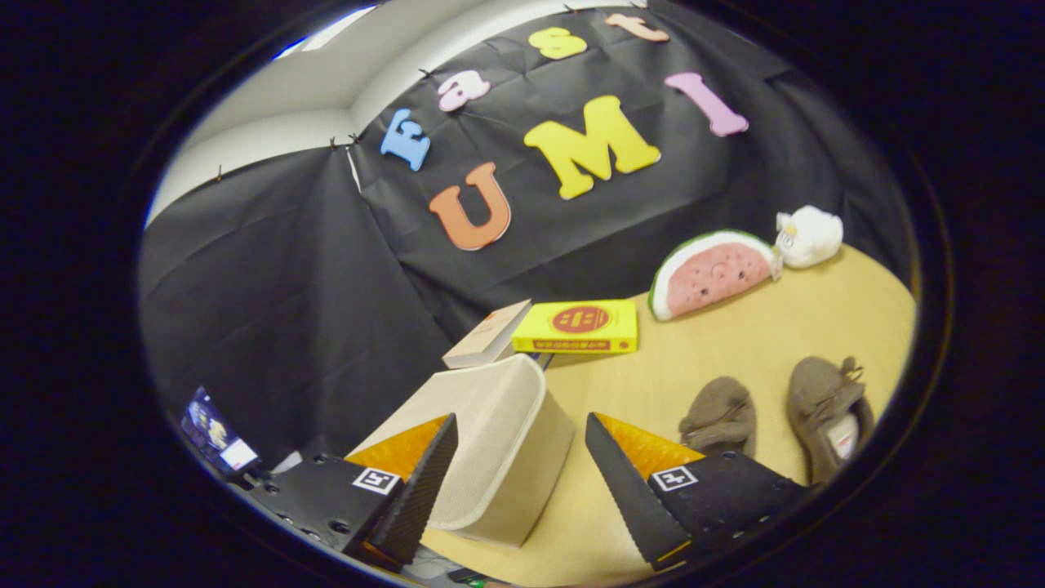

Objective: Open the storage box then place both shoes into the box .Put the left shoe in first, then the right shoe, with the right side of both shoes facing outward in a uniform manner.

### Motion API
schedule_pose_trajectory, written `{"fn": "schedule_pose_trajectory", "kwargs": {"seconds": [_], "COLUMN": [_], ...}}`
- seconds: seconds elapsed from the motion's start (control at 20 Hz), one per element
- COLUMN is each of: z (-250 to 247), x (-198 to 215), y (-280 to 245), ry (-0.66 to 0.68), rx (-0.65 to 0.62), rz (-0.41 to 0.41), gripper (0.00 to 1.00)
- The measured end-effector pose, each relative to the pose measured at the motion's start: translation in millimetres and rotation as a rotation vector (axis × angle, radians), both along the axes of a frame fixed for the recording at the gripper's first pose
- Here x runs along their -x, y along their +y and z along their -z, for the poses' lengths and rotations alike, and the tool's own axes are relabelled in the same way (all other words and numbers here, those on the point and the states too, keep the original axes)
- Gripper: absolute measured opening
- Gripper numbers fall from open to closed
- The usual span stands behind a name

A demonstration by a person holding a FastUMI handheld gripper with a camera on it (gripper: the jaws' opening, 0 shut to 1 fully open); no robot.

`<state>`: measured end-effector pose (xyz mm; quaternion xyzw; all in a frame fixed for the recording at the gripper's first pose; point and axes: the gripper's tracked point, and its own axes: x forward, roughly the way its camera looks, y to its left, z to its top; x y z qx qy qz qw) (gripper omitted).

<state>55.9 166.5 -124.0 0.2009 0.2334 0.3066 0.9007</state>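
Start at your left finger (420, 482): the storage box (498, 441) sits just ahead of it and partly between the two fingers, its lid closed as far as you can tell. Your gripper (518, 490) is spread wide and holds nothing. Beyond the right finger, on the table (735, 351), the two shoes (775, 416) lie side by side, toes pointing away from you, well apart from the box. Opening the box looks like your first move.
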Motion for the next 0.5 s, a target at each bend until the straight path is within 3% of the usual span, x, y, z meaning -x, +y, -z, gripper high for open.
{"fn": "schedule_pose_trajectory", "kwargs": {"seconds": [0.25, 0.5], "z": [14, 28], "x": [-14, -30], "y": [30, 46], "ry": [0.222, 0.361], "rx": [-0.165, -0.302], "rz": [-0.207, -0.320], "gripper": [0.95, 0.95]}}
